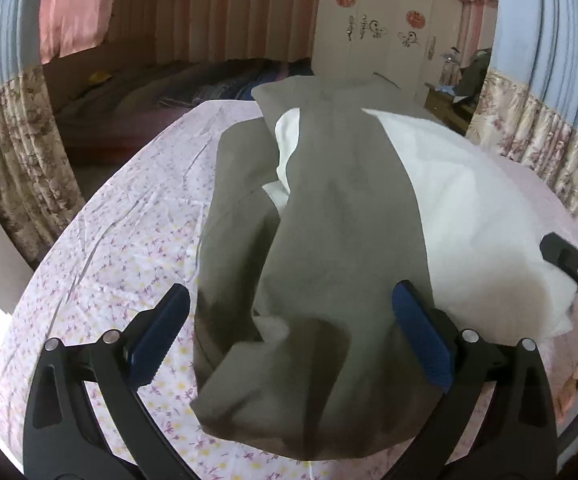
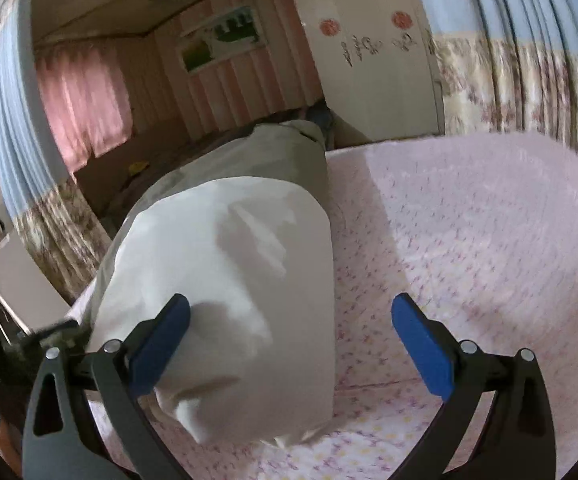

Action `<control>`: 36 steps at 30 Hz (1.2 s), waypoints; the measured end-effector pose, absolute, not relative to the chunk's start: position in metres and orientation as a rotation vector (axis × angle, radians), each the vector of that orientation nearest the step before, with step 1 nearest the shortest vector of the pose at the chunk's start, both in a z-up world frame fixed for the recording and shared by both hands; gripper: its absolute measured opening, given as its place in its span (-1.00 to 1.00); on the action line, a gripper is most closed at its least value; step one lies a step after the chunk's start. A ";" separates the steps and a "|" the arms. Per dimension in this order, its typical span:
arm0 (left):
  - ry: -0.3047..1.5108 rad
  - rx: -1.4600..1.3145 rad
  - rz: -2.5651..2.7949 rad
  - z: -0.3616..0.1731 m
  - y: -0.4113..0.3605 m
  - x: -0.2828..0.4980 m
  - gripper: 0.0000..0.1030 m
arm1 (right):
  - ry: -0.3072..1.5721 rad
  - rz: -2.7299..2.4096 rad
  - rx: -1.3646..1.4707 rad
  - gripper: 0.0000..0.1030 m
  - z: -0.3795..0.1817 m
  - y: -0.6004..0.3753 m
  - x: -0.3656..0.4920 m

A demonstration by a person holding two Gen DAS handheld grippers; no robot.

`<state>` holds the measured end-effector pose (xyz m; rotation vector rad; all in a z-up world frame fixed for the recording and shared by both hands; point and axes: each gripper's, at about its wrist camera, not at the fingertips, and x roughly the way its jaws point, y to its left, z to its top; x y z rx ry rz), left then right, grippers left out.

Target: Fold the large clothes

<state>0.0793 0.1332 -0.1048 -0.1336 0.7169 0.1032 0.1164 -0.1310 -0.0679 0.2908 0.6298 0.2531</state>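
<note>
On the floral bedsheet [image 1: 121, 240] before me lies the grey garment [image 1: 329, 240] over a white one [image 1: 469, 208]; my left tool [image 1: 291, 340] and right tool [image 2: 291, 344] both stand released, grasping nothing.

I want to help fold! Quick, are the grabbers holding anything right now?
Left hand-held gripper: open, over the grey garment, not gripping it.
Right hand-held gripper: open, holding nothing, white cloth between its fingers.
</note>
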 end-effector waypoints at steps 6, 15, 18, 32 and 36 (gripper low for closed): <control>0.814 -0.136 0.058 -0.117 0.136 0.099 0.94 | 0.710 0.306 0.393 0.96 -0.086 -0.133 0.132; 0.812 0.120 -0.037 -0.114 0.117 0.108 0.94 | 0.853 0.433 0.217 0.96 -0.080 -0.122 0.156; 0.826 0.154 -0.063 -0.114 0.114 0.113 0.94 | 0.872 0.480 0.118 0.96 -0.076 -0.114 0.166; 0.852 0.134 -0.107 -0.113 0.080 0.142 0.08 | 0.774 0.546 -0.008 -0.17 -0.068 -0.102 0.175; 0.824 0.161 -0.100 -0.105 0.057 0.145 -0.06 | 0.686 0.482 -0.047 -0.28 -0.055 -0.128 0.164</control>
